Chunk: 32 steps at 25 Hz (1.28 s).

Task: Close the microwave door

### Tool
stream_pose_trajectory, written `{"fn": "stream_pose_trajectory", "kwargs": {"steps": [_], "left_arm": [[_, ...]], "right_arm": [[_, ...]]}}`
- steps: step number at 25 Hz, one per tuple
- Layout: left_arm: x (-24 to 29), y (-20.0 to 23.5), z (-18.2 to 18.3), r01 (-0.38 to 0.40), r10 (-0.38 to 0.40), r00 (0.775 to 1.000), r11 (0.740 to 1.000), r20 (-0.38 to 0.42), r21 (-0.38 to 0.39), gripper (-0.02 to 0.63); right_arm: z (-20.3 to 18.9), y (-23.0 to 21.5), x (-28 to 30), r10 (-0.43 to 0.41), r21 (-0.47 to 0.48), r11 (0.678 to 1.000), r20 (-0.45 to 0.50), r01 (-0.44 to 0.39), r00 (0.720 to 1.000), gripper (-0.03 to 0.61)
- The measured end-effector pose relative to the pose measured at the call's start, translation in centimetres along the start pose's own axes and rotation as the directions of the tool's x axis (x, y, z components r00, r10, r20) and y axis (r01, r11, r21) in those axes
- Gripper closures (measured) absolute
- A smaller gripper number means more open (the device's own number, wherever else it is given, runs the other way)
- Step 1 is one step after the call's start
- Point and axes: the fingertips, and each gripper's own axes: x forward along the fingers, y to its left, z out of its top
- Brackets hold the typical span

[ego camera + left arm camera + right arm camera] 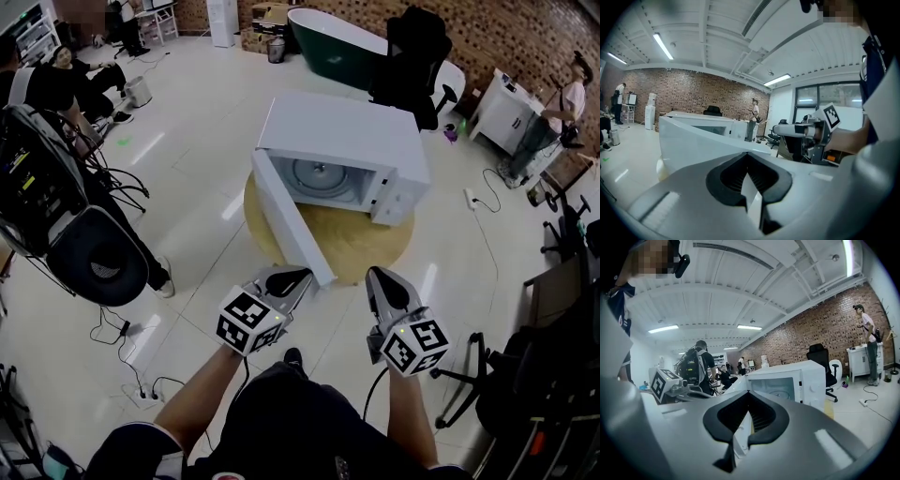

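A white microwave [342,155] stands on a round wooden table [361,248]. Its door [291,220] is swung wide open toward me, hinged at its left, and the turntable shows inside. My left gripper [292,277] is just short of the door's free edge, jaws together and holding nothing. My right gripper [378,277] hovers over the table's near rim, also shut and empty. In the left gripper view the door [693,140] fills the space just beyond the jaw tips [747,153]. The right gripper view shows the microwave [801,380] ahead of its jaws [747,392].
A person with a black backpack rig [56,206] stands close at the left. Cables and a power strip [145,394] lie on the floor at lower left. A black office chair [412,56] and a green bathtub [333,42] are behind the microwave; more chairs [553,375] crowd the right.
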Motion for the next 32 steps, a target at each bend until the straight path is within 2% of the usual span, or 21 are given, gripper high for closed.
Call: {"fn": "stream_pose_trajectory", "kwargs": {"steps": [11,21,25,32], "left_arm": [[4.5,-0.7,2.1,0.029,-0.029,1.0,0.999,0.003,0.014,0.601],[10.1,-0.1,3.5,0.006,-0.006,1.0,1.0,0.01,0.011,0.601],[12.4,0.4,3.9,-0.027,0.026,1.0,1.0,0.011,0.004,0.601],[16.2,1.6,4.6,-0.111,0.111,0.994,0.993,0.02,-0.028,0.601]], "right_arm": [[1.6,-3.4,0.2,-0.039,0.002,0.999,0.028,0.039,0.999,0.577],[1.4,-8.3,-0.7,-0.081,0.026,0.996,0.025,0.08,0.996,0.577],[1.4,-11.0,-0.8,-0.062,0.026,0.998,0.008,0.062,0.998,0.577],[1.2,-14.5,0.1,0.024,0.023,0.999,-0.042,-0.023,0.999,0.577]]}}
